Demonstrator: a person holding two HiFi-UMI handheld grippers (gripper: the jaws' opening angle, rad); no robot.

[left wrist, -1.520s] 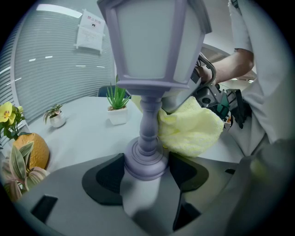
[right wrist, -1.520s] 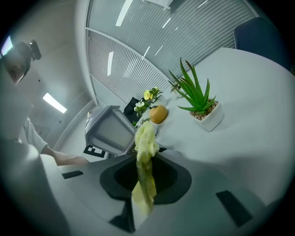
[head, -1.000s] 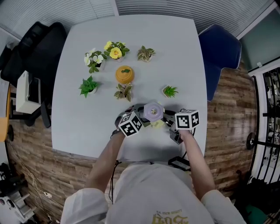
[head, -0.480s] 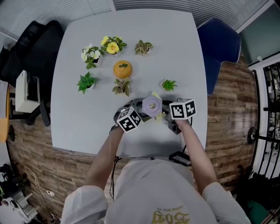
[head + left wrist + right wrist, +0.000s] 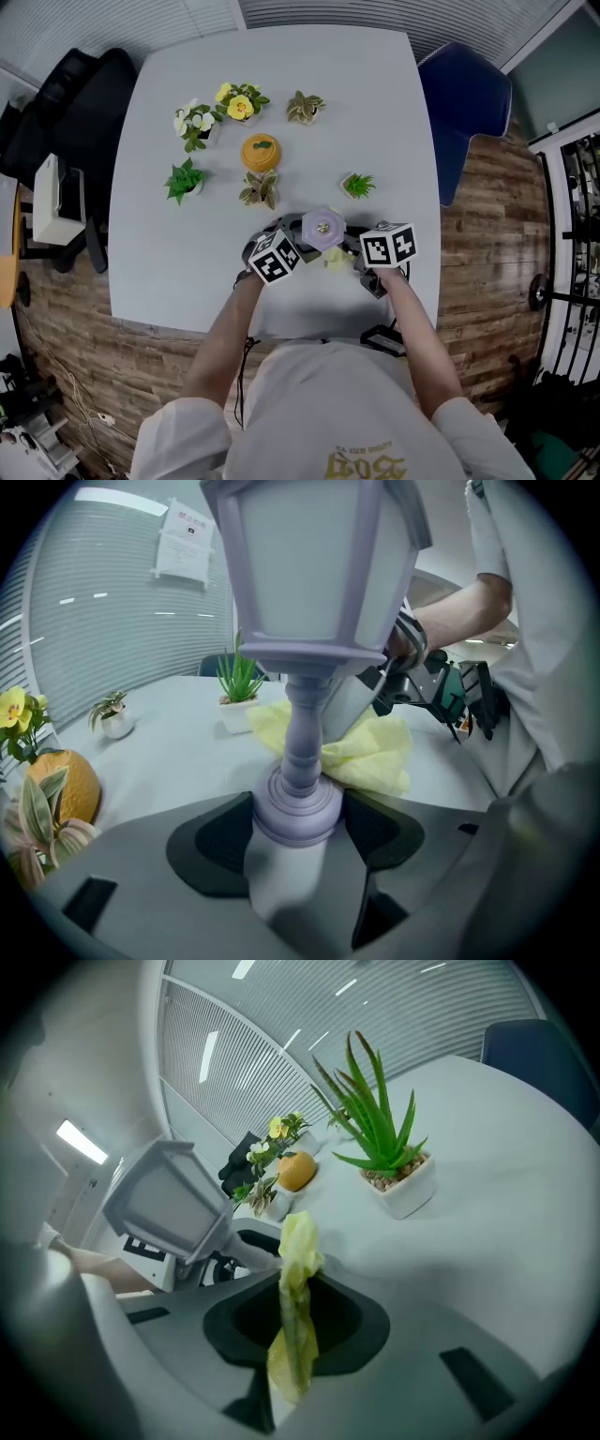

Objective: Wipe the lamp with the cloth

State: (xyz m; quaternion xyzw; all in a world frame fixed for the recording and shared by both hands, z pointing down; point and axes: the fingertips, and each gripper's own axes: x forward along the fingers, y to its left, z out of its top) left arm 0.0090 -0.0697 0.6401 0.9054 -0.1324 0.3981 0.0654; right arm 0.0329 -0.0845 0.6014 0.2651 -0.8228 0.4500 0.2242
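A lilac lantern-shaped lamp (image 5: 305, 658) stands upright, and my left gripper (image 5: 298, 822) is shut on its round base. From above, the lamp (image 5: 324, 228) sits near the table's front edge between the two marker cubes. My right gripper (image 5: 291, 1335) is shut on a yellow cloth (image 5: 295, 1288), pinched into a thin upright fold. The cloth (image 5: 361, 747) lies bunched against the lamp's stem on its right side. In the head view the cloth (image 5: 337, 259) shows just right of the lamp, with my left gripper (image 5: 292, 246) and right gripper (image 5: 361, 255) on either side of it.
Several small potted plants (image 5: 239, 106) and an orange gourd-shaped pot (image 5: 261, 152) stand on the white table (image 5: 169, 272) behind the lamp. A spiky green plant in a white pot (image 5: 389, 1162) is close to the right gripper. A blue chair (image 5: 464, 103) is at the right.
Both grippers, the lamp and the cloth have shifted a little. The right gripper has drawn slightly back from the lamp toward the person, with the cloth still in it.
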